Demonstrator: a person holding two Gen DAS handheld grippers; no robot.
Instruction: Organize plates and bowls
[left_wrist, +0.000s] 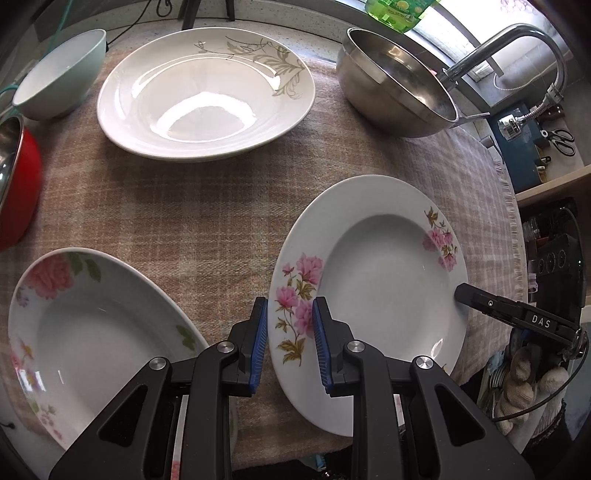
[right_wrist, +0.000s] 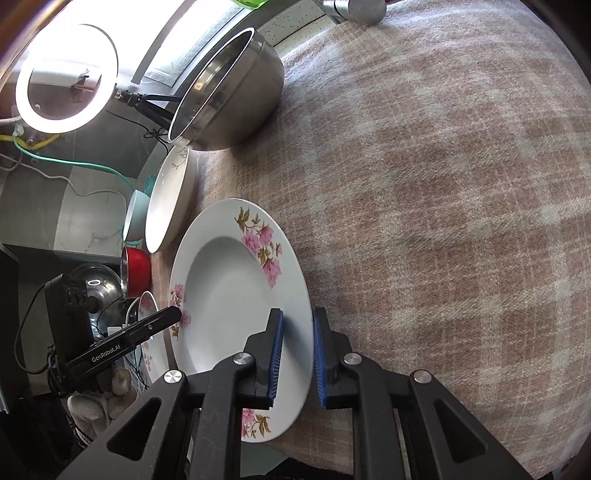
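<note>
At lower left of centre, the left gripper (left_wrist: 289, 345) is clamping the floral rim of the plate (left_wrist: 384, 288); at the right edge, the right gripper (right_wrist: 298, 356) is pinching its opposite rim. The plate is sitting on the surface (left_wrist: 192, 206), lower right. Lifting well probably means raising both sides evenly.

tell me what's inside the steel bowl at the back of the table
The steel bowl looks empty: only bare shiny metal shows on its inner wall. Its near wall hides part of the bottom, so something small there can't be ruled out.
</note>
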